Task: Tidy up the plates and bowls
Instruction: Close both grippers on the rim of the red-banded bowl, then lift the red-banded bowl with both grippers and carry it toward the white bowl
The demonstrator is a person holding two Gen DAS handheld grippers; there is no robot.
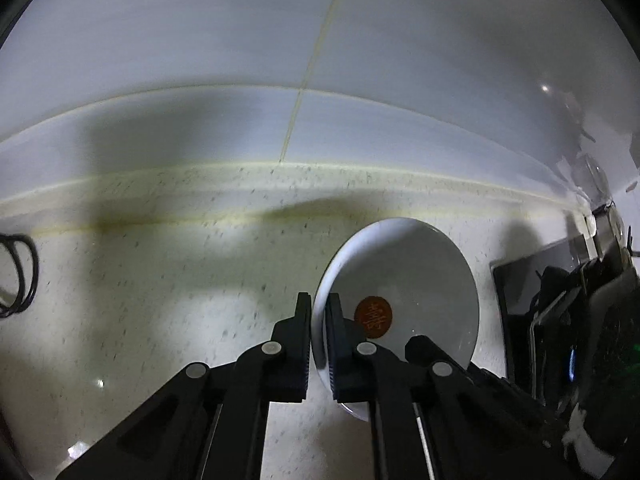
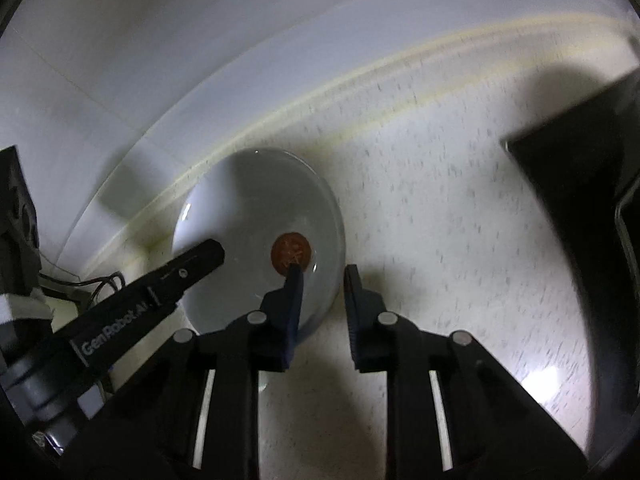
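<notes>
A white bowl (image 1: 416, 280) with a red round mark inside sits over the speckled countertop, near the wall. My left gripper (image 1: 319, 312) is shut on the bowl's left rim, one finger outside and one inside. In the right wrist view the same bowl (image 2: 248, 208) shows with the left gripper's finger (image 2: 196, 260) reaching into it. My right gripper (image 2: 322, 280) straddles the bowl's right rim, its left finger inside and its right finger outside, with a gap between the jaws.
A white tiled wall (image 1: 280, 60) runs behind the countertop (image 1: 160, 300). A dark flat appliance (image 2: 580, 184) stands at the right. Black cables (image 1: 18, 276) lie at the far left.
</notes>
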